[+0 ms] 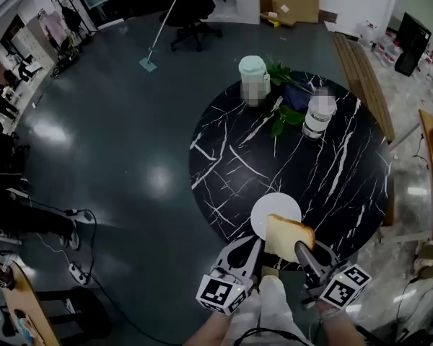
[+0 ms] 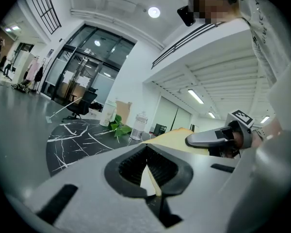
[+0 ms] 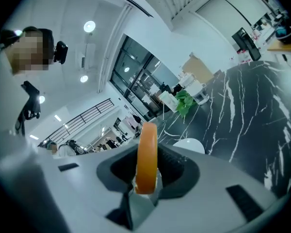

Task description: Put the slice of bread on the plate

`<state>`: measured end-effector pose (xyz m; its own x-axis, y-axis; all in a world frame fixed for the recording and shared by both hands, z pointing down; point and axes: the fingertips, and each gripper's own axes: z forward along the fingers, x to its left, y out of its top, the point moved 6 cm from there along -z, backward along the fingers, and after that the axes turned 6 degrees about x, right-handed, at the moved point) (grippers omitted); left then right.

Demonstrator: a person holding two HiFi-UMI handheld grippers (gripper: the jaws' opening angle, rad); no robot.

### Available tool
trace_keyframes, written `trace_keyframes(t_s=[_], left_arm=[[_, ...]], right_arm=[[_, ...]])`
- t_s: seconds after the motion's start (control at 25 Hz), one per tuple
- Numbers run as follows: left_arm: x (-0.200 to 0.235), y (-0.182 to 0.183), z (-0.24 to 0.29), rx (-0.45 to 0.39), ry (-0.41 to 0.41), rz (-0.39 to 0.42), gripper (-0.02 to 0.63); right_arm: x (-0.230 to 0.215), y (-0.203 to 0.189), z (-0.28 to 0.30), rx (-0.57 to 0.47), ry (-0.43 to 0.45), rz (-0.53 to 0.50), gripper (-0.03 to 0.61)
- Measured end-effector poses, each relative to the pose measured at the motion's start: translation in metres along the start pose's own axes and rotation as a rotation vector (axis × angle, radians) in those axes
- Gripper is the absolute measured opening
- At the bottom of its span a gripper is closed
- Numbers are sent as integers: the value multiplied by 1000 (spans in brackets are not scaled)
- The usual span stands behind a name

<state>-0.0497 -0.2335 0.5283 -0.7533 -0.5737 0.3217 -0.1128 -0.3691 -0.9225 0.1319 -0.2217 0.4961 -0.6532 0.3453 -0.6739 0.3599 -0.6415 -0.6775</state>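
Bread slice (image 1: 289,238) sits clamped edge-on in the right gripper's (image 1: 299,248) jaws, over the white plate's (image 1: 272,207) near rim, apparently not yet resting on it. The left gripper's (image 2: 150,173) jaws stand slightly apart, empty; lowering and letting go are left.

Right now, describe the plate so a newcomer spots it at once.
Find the round black marble table with white veins, then its near edge. The plate is the flat white disc there, partly hidden by the slice of bread; the jug and bottle stand tall at the far side.
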Motion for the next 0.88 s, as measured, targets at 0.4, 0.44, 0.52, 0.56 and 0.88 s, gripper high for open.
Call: trace_keyframes(t_s=[0.4,0.44,0.52,0.56,0.88], left_arm=[[26,-9,21,-47,54,-6,8],[28,-11,20,-48,62,-7,8],[33,-16,20,-52,79,-21,8],[35,-18,20,-55,85,-32,8],[38,-17,18,-94,76,-58,8]], right_arm=[[-41,-1,60,6,107,212,91],[-44,-2,65,7,108,229,89],[-51,-4,72,19,93,245,91],[-55,-6,75,27,83,254,89],[-71,-12,83,108,20,232,92]])
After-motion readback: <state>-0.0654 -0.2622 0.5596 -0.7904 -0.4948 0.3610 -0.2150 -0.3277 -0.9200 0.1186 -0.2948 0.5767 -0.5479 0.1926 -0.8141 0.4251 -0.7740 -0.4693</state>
